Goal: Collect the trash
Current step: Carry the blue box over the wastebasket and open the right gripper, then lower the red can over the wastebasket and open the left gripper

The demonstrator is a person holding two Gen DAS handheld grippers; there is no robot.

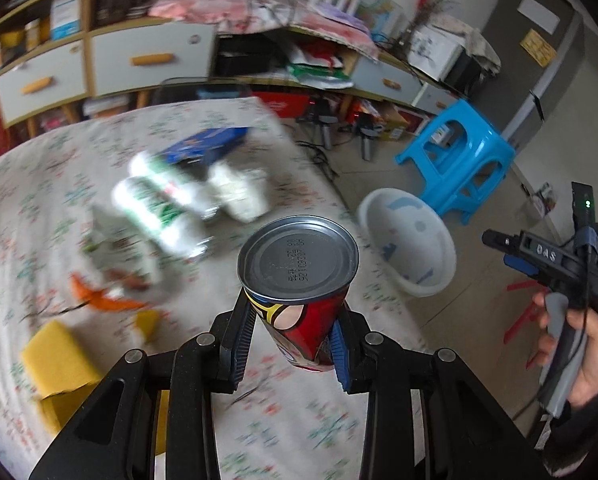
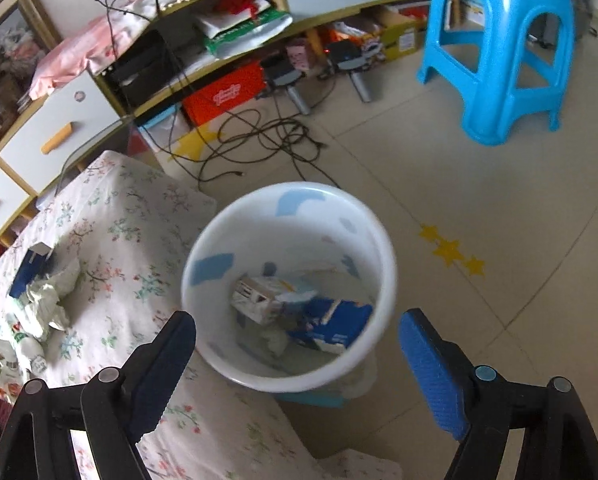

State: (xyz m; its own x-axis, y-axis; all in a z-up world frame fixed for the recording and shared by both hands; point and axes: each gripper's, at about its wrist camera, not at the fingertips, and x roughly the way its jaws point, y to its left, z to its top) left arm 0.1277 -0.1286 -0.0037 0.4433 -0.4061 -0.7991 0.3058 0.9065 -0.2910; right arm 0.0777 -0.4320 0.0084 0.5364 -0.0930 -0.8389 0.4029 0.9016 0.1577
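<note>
My left gripper is shut on a red snack can, whose silver metal end faces the camera, held above the flowered tablecloth. Blurred on the table behind lie green-and-white bottles, a blue box, a yellow box and an orange scrap. My right gripper stands open with nothing between its fingers, right over the white trash bin. Inside the bin lie a white carton and a blue packet. The left wrist view shows the bin beside the table and a hand holding the right gripper.
A blue plastic stool stands on the tiled floor beyond the bin. Black cables sprawl on the floor before a cluttered low cabinet. Crumpled paper and a blue box lie on the table's edge.
</note>
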